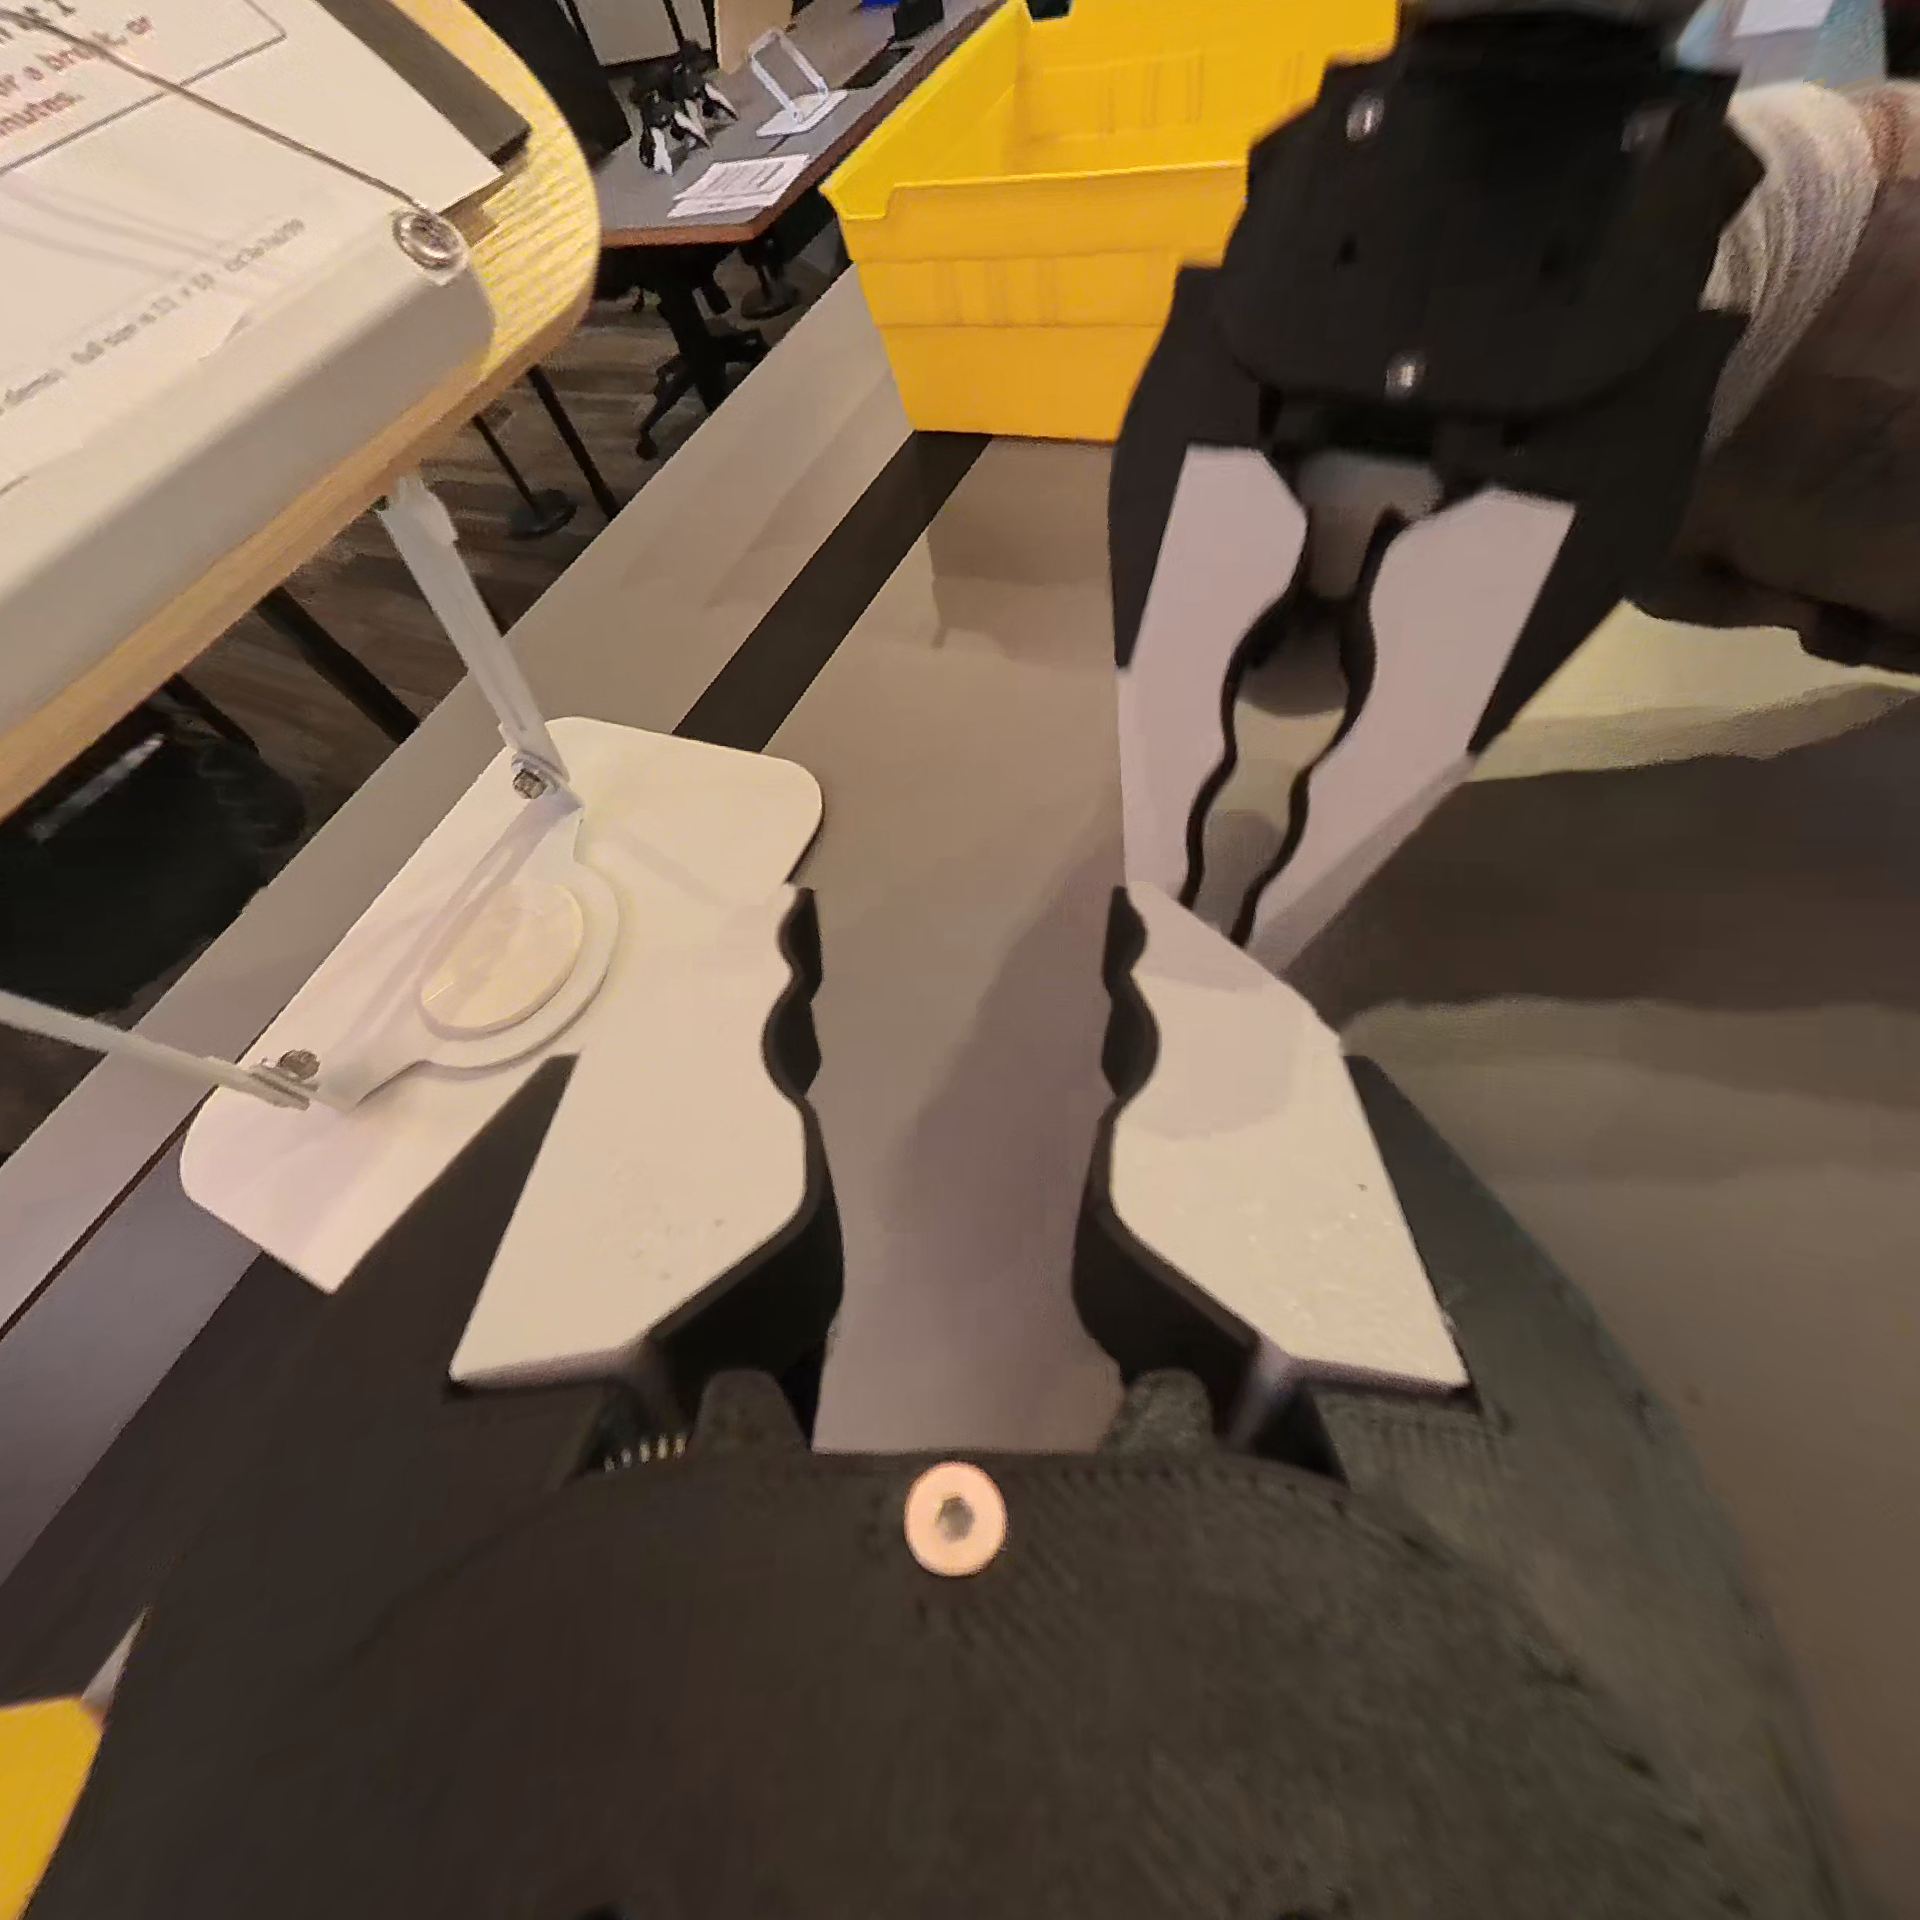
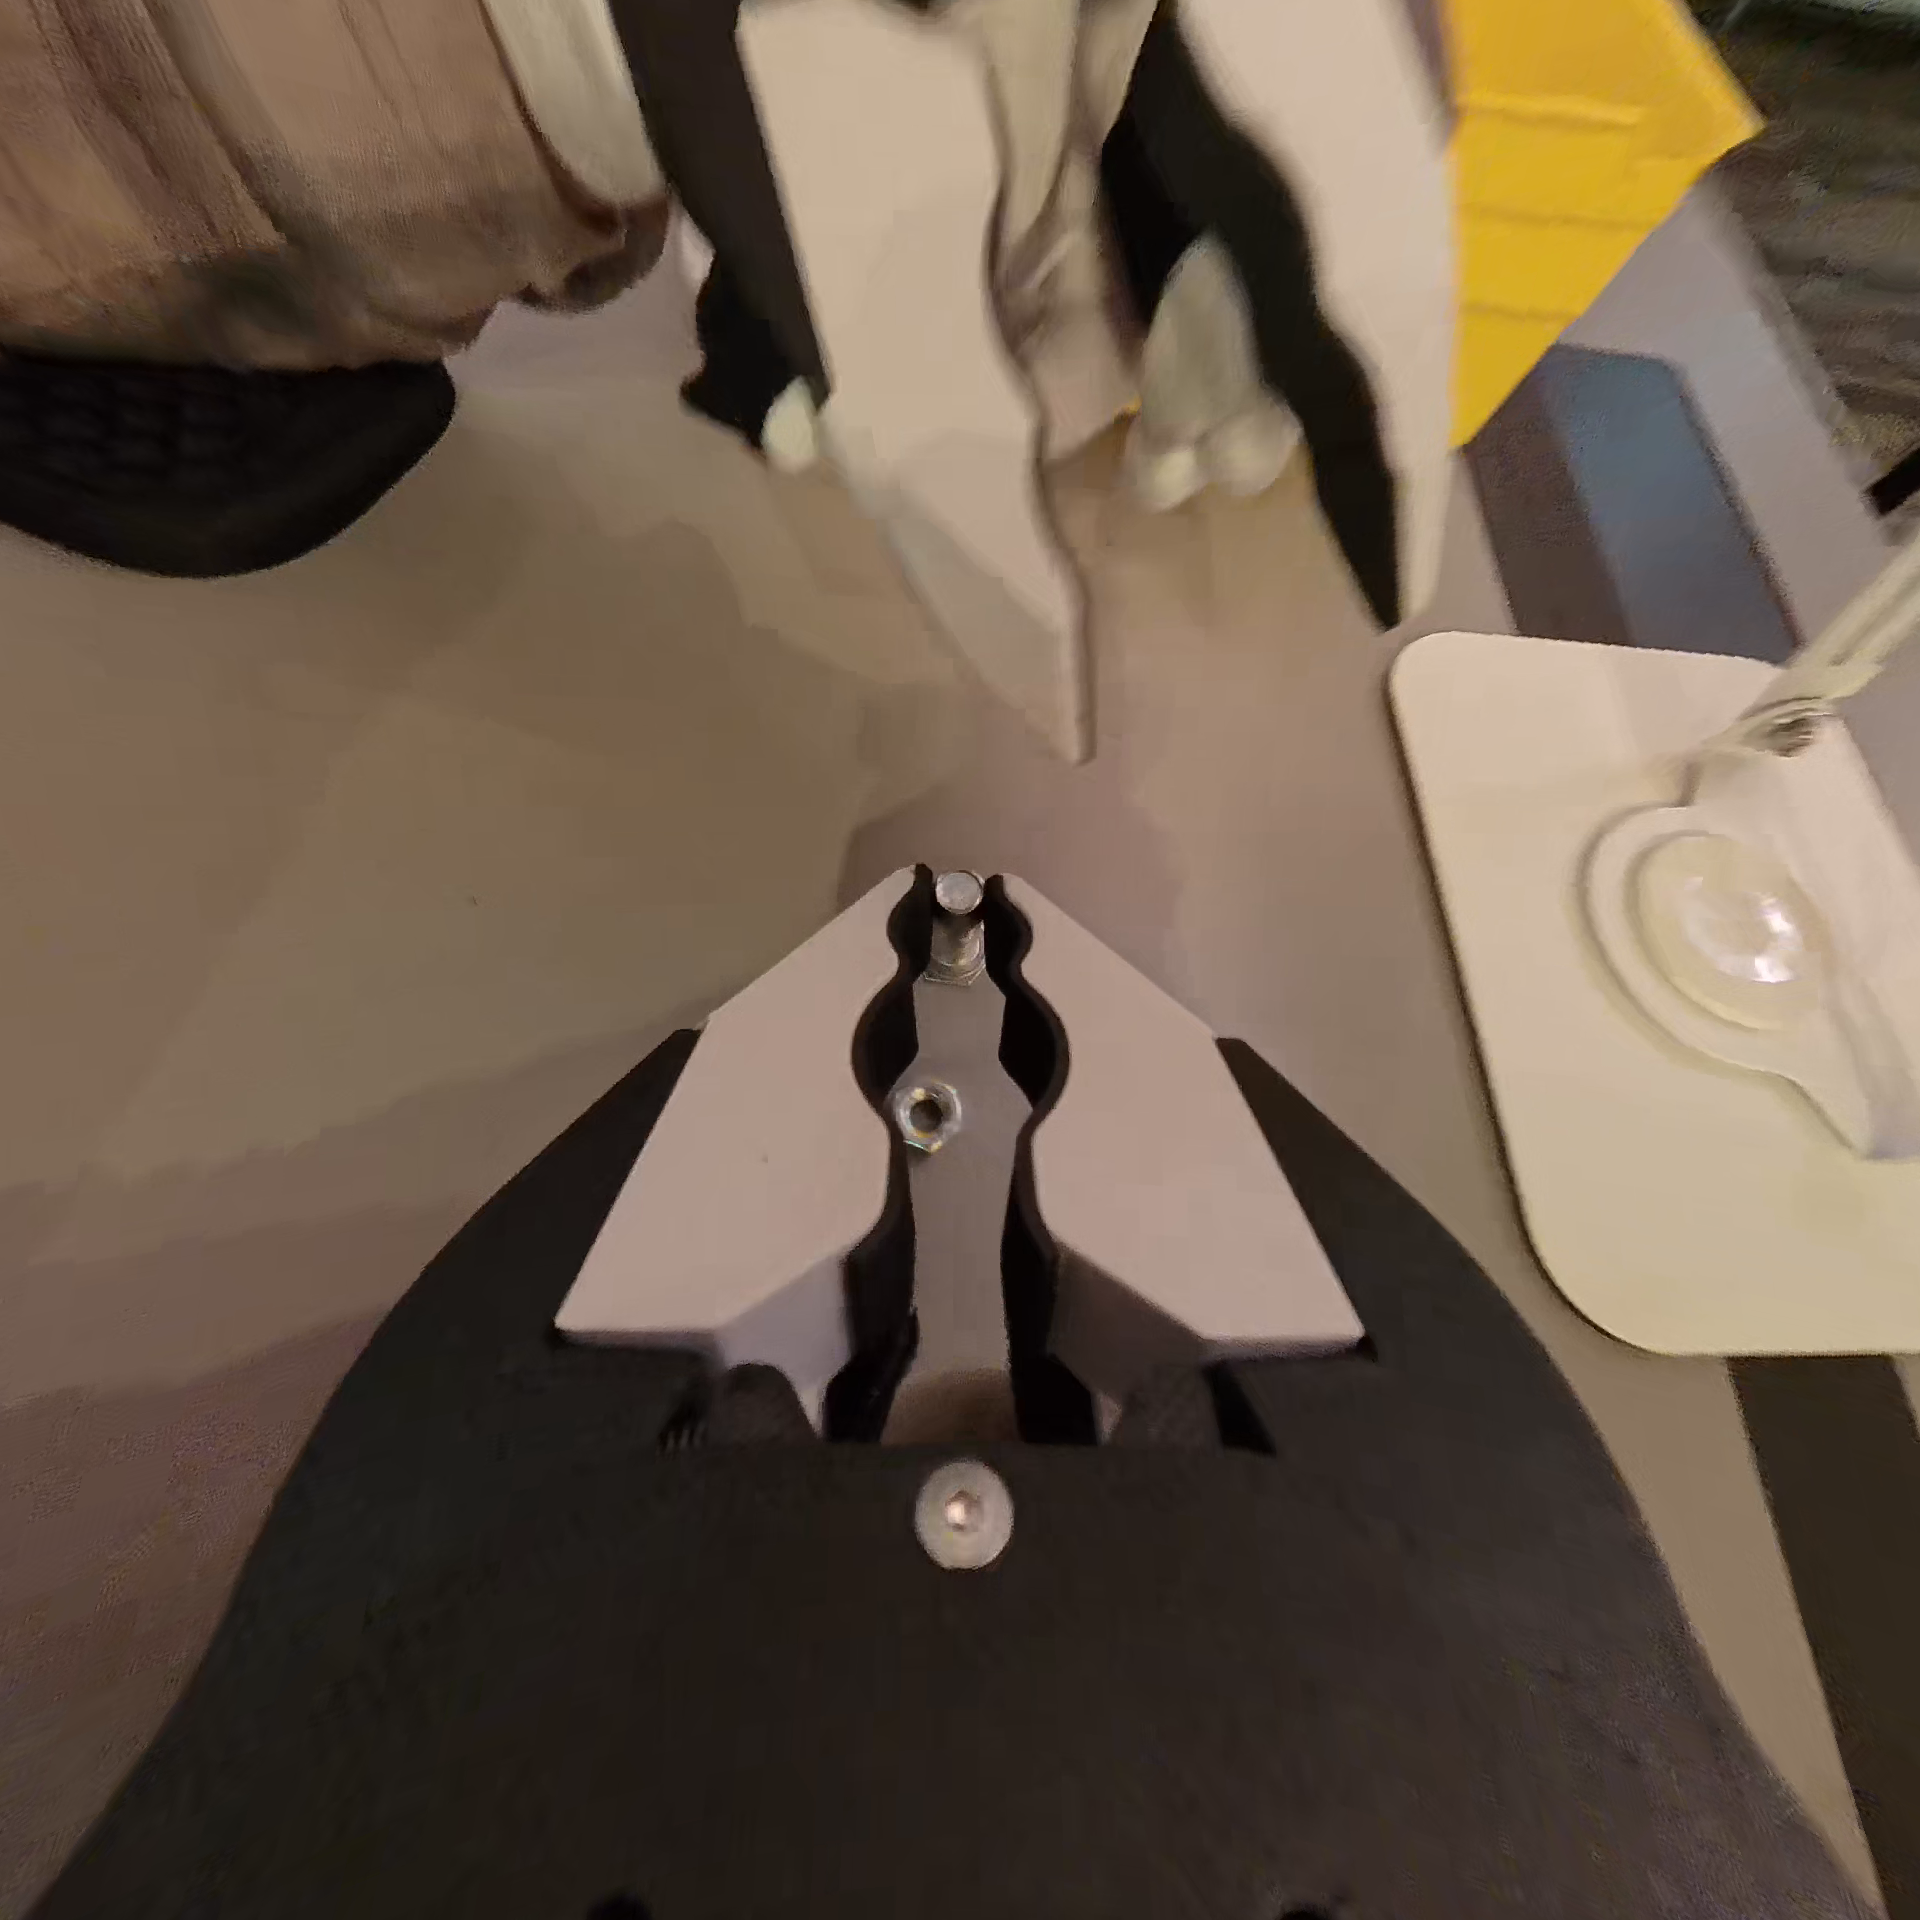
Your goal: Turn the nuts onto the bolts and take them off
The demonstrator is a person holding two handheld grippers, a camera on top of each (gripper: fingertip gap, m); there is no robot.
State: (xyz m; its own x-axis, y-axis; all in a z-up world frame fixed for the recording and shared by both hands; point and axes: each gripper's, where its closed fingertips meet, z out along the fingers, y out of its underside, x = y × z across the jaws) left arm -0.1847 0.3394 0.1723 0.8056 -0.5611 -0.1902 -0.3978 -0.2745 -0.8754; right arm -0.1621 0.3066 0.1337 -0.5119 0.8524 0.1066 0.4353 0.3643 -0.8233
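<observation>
In the right wrist view my right gripper is shut on a small silver bolt, pinched between the fingertips just below its plain end, which faces the camera; the hex head lies below. A loose silver nut lies flat on the grey table, seen through the gap between the fingers. My left gripper is open and empty above the table. It shows blurred in the right wrist view, just beyond the bolt. The right gripper also shows in the left wrist view, pointing down; the bolt is hidden there.
A white stand base sits left of the left gripper and carries a sign board on thin struts; the base also shows in the right wrist view. A yellow bin stands at the table's far edge. A person's sleeve is behind the right gripper.
</observation>
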